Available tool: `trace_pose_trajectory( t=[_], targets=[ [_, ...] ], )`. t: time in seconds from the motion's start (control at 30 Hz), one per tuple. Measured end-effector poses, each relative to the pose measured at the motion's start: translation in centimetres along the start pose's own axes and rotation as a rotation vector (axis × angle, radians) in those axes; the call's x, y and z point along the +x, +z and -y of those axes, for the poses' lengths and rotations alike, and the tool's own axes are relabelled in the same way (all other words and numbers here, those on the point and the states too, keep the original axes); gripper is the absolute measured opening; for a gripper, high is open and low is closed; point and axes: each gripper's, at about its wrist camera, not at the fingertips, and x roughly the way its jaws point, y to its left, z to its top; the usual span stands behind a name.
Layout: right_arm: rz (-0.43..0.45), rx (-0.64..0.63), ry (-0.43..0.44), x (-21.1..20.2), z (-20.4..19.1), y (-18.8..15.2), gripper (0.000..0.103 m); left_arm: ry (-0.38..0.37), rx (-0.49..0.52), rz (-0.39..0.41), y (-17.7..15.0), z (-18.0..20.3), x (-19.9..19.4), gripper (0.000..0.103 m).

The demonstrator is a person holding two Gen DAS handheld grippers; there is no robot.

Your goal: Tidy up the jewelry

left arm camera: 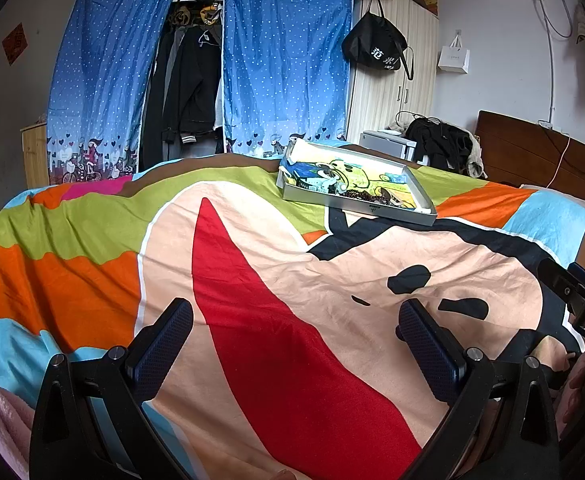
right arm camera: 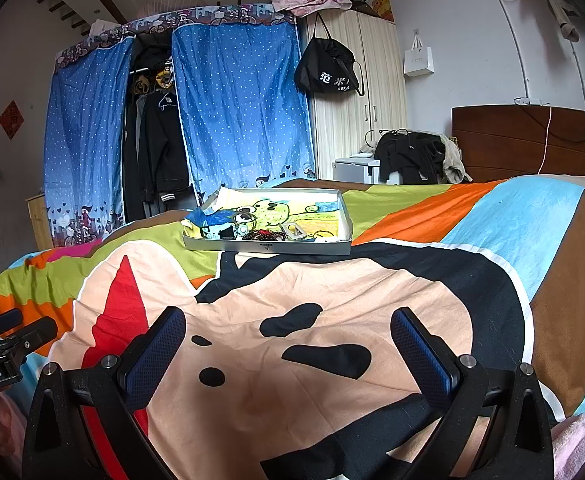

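A shallow grey box [left arm camera: 362, 211] [right arm camera: 268, 247] lined with a cartoon picture lies on the far side of the bed. Dark bead strands [left arm camera: 366, 196] [right arm camera: 261, 234] and other small jewelry pieces sit bunched along its near edge. My left gripper [left arm camera: 296, 316] hovers open over the bedspread, well short of the box, with nothing between its fingers. My right gripper [right arm camera: 288, 322] is likewise open and empty, low over the bedspread with the box straight ahead. Each gripper shows at the edge of the other's view.
A colourful cartoon bedspread [left arm camera: 252, 280] [right arm camera: 332, 300] covers the bed. Beyond it stand a blue curtained wardrobe [left arm camera: 284, 64], a white cabinet with a black bag [right arm camera: 328, 72], a clothes-covered stand [right arm camera: 416, 156] and a brown headboard [right arm camera: 532, 140].
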Motion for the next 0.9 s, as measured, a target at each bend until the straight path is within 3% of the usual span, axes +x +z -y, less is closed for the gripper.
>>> trace_pose_trajectory(
  t=[0.9],
  targets=[
    [-0.001, -0.001, 0.000, -0.01, -0.10, 0.07, 0.103, 0.037, 0.040, -0.007, -0.25, 0.21, 0.41, 0.101]
  ],
)
